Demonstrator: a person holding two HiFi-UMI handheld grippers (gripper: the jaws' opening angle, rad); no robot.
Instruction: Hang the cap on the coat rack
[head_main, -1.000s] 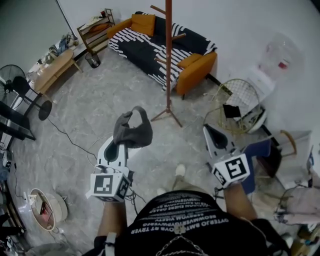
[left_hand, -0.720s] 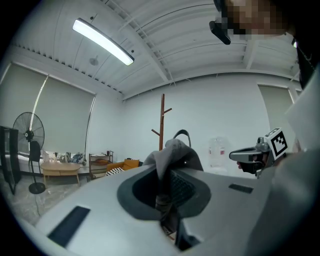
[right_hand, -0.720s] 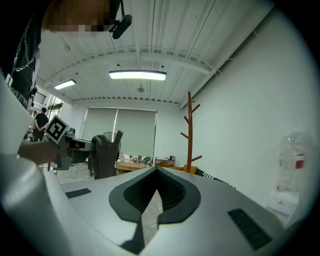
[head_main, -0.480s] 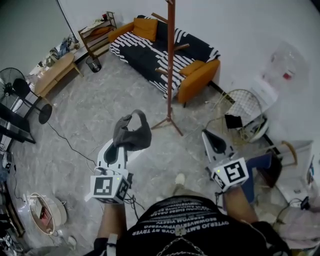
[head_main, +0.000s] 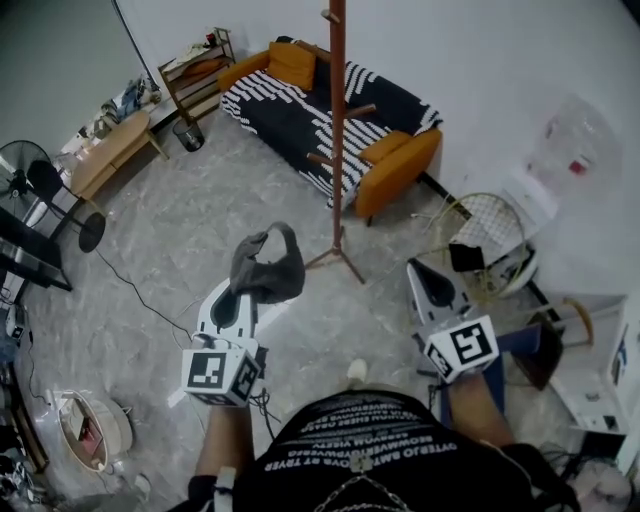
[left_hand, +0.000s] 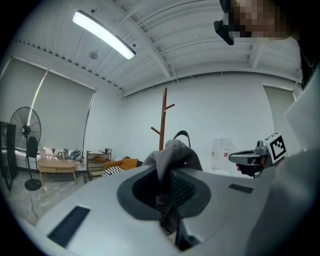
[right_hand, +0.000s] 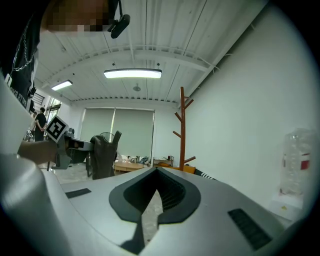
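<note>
Two grippers are held out roughly level above the grey marbled floor (head_main: 180, 230), one in each of the person's hands. The left gripper (head_main: 247, 292) has its fingers (left_hand: 235, 200) pressed together on a fold of the dark grey cap (head_main: 266, 262). The cap bunches up above the tips, with its strap loop standing at the top. It hangs in the air, short of the coat rack (head_main: 337, 130) and to its left in the head view, touching only the gripper. The right gripper (head_main: 421, 272) is empty. Its fingers (right_hand: 85, 210) meet at the tips, and a thin wedge of floor shows between them further back. The brown wooden coat rack stands upright on splayed feet near a sofa (head_main: 400, 160) with orange arms and a black-and-white striped seat. A low wooden desk (head_main: 108, 148) and a standing fan (head_main: 40, 185) sit at the far left.
</note>
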